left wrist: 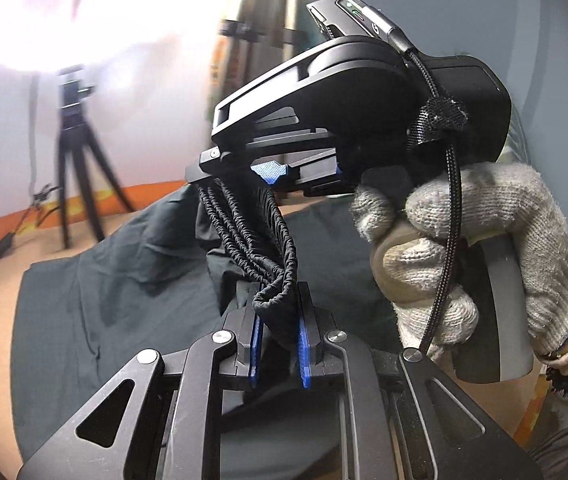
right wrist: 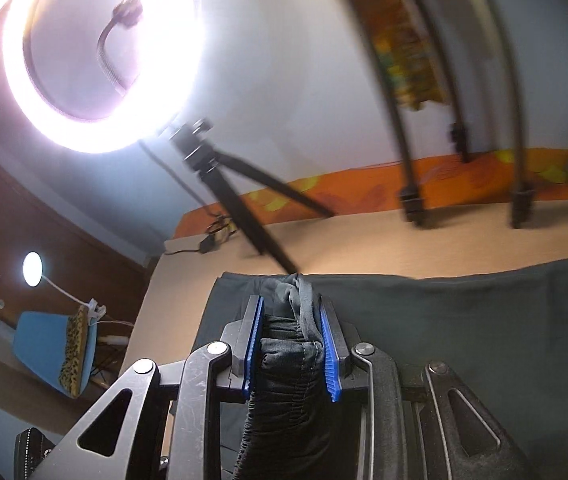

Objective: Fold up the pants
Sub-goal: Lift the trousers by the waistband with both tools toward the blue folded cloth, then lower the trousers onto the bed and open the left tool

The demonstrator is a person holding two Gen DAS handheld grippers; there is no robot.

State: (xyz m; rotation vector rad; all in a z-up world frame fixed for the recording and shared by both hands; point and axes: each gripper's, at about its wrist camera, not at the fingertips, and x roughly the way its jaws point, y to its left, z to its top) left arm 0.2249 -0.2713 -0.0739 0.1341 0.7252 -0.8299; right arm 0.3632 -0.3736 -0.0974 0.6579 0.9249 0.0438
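Waistband (left wrist: 262, 240) hangs bunched between my grippers: left gripper (left wrist: 278, 344) and right gripper (right wrist: 292, 344) each clamp it. Dark pants (right wrist: 464, 320) lie spread toward the tabletop's (right wrist: 364, 244) far edge. I judge one fold underway, later folds remaining.

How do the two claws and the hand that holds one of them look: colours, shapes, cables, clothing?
Both claws, the left claw and the right claw, have black metal linkages with silver rivets and ribbed blue pads. The right claw's black rounded housing carries a braided black cable tied with a strap. The hand wears a grey knitted glove with a striped cuff.
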